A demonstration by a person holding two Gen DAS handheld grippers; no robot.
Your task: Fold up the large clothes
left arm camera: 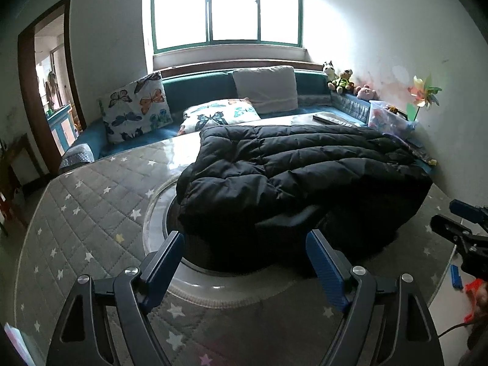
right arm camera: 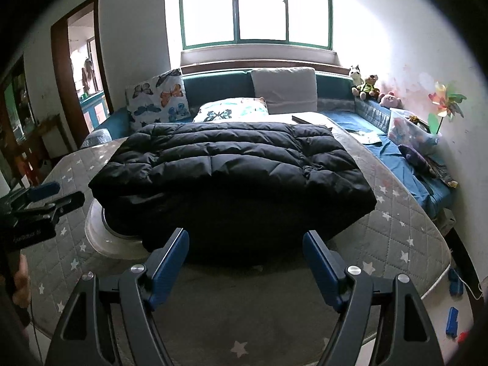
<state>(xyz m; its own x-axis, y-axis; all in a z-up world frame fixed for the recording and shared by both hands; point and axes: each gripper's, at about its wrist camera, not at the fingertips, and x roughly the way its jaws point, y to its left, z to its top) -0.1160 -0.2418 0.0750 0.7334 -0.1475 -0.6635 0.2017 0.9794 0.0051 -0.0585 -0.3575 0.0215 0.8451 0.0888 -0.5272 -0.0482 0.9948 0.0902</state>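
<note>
Black puffer jacket (right arm camera: 231, 164) lies folded into a thick rectangular bundle on the grey star-quilted tabletop (left arm camera: 91, 201), partly covering a round clear turntable (left arm camera: 189, 283) set into that surface. Both grippers hang just short of the jacket's near edge and touch nothing. The left gripper (left arm camera: 245, 251) has its blue jaws spread wide with only the jacket's shadowed front edge showing past them; the right gripper (right arm camera: 245, 248) likewise stands with jaws well apart and empty. Each gripper also shows at the side of the other's view, level with the jacket's near corners.

Judging from the tidy, doubled-over shape, a fold looks complete and the hands are between grips. The near edge is deep in shadow, so whether a sleeve or hem is tucked under there is hard to say. A further fold would call for both jaws to close on matching near corners and carry them over toward the far edge, lifting enough that the puffy layers do not drag or spring open.

Beyond the jacket sit butterfly-print pillows (right arm camera: 158, 100) on a teal sofa (right arm camera: 213, 87) under the window (right arm camera: 256, 9).
</note>
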